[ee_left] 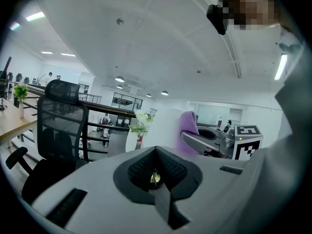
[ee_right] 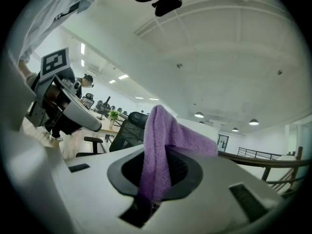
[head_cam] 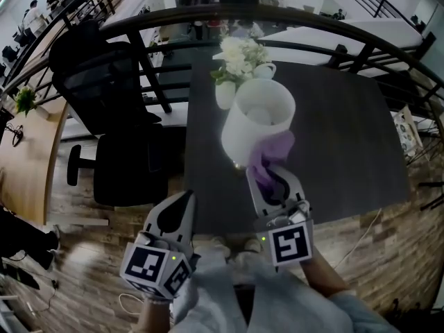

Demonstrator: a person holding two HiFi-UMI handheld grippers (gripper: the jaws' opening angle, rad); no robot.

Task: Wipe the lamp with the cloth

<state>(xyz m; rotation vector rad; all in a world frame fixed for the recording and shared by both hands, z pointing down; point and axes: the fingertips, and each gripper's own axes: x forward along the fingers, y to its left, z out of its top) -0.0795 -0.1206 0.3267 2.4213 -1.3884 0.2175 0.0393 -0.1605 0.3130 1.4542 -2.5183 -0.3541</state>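
Observation:
A lamp with a white shade stands on the dark table. A purple cloth hangs against the shade's lower right side, with my right gripper shut on it from below. The right gripper view has the cloth clamped between the jaws of that gripper and folded over their tip. My left gripper is held off the table's near left edge, shut with nothing in it. In the left gripper view its jaws meet, and beyond them are the cloth and the right gripper.
A white vase of white flowers stands right behind the lamp. A black office chair sits left of the table, with a wooden desk further left. A dark railing curves behind the table. Cables lie on the floor at right.

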